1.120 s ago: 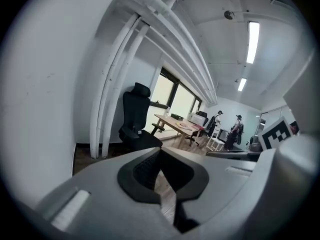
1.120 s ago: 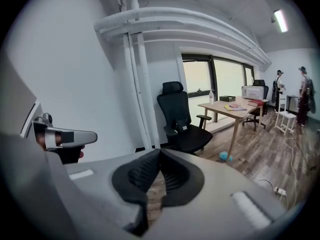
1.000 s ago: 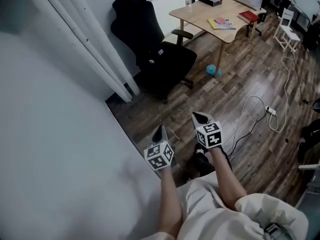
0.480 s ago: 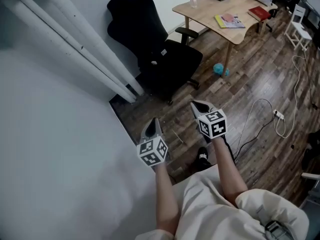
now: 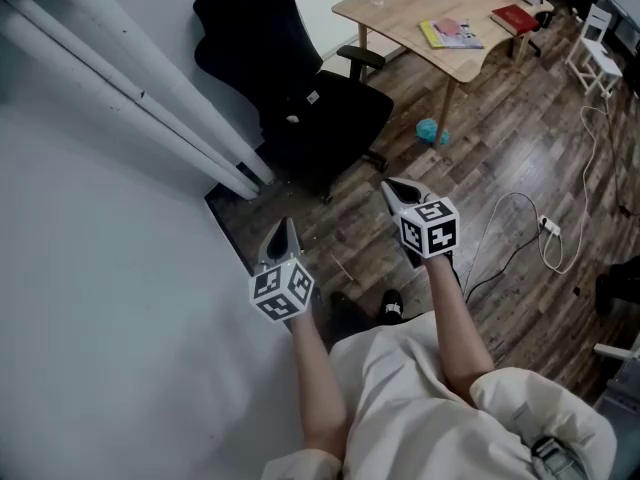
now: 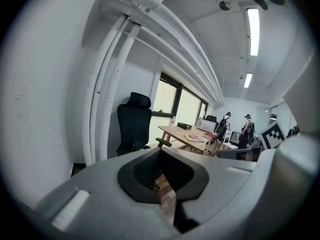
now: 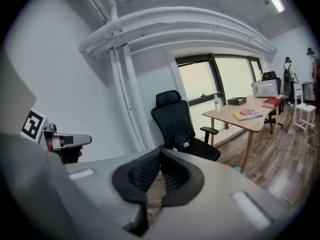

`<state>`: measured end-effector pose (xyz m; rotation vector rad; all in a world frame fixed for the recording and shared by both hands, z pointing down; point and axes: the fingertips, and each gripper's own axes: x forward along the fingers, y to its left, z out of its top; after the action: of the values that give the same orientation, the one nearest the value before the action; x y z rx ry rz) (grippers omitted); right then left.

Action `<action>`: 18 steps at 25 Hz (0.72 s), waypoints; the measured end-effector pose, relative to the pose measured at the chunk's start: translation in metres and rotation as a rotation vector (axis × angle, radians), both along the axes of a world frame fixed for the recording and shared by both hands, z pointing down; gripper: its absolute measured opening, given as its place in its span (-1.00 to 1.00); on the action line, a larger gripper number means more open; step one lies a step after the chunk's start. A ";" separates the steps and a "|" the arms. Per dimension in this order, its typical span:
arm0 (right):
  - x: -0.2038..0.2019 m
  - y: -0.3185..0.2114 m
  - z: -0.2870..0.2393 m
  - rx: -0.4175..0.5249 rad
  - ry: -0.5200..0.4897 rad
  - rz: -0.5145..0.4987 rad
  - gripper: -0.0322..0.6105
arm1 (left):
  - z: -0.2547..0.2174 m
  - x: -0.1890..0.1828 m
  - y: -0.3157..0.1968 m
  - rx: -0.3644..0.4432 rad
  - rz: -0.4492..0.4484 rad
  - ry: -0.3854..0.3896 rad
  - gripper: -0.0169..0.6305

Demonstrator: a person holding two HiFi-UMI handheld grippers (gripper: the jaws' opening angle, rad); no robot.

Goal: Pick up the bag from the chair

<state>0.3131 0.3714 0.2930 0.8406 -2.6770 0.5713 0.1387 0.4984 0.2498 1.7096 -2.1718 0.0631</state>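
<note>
A black office chair [image 5: 285,78] stands against the white wall, a good way ahead of both grippers. On its seat lies a black bag [image 5: 305,108] with a small white tag; the right gripper view shows the bag [image 7: 183,142] leaning at the chair's backrest [image 7: 170,115]. My left gripper [image 5: 283,234] is held near the wall, its jaws closed and empty. My right gripper [image 5: 397,192] is level with it to the right, also closed on nothing. In their own views both the left gripper [image 6: 160,152] and the right gripper [image 7: 160,152] point toward the chair [image 6: 133,126].
A wooden desk [image 5: 440,23] with books, a bottle and a black box stands right of the chair. A teal ball [image 5: 428,129] lies by the desk leg. Cables and a power strip [image 5: 548,226] trail across the wood floor. White pipes [image 5: 130,98] run along the wall.
My left gripper has drifted left toward the wall and slightly nearer to me. The right gripper has stayed about where it was. Both remain closed.
</note>
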 end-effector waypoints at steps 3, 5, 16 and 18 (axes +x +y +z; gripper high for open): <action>0.007 -0.011 0.000 0.000 -0.007 0.018 -0.90 | -0.002 0.002 -0.013 0.002 0.013 -0.007 -0.93; 0.006 -0.021 0.001 -0.004 -0.009 0.027 -0.90 | -0.001 0.001 -0.024 -0.002 0.027 -0.005 -0.93; -0.021 -0.070 -0.007 0.011 -0.014 0.036 -0.90 | -0.005 -0.030 -0.087 0.045 0.077 0.055 -0.93; -0.028 -0.082 -0.011 0.024 0.000 0.040 -0.90 | -0.003 -0.041 -0.102 0.057 0.078 0.084 -0.93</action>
<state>0.2853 0.2891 0.2824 0.9024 -2.6771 0.5493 0.0979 0.3961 0.2470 1.7949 -2.0643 -0.0494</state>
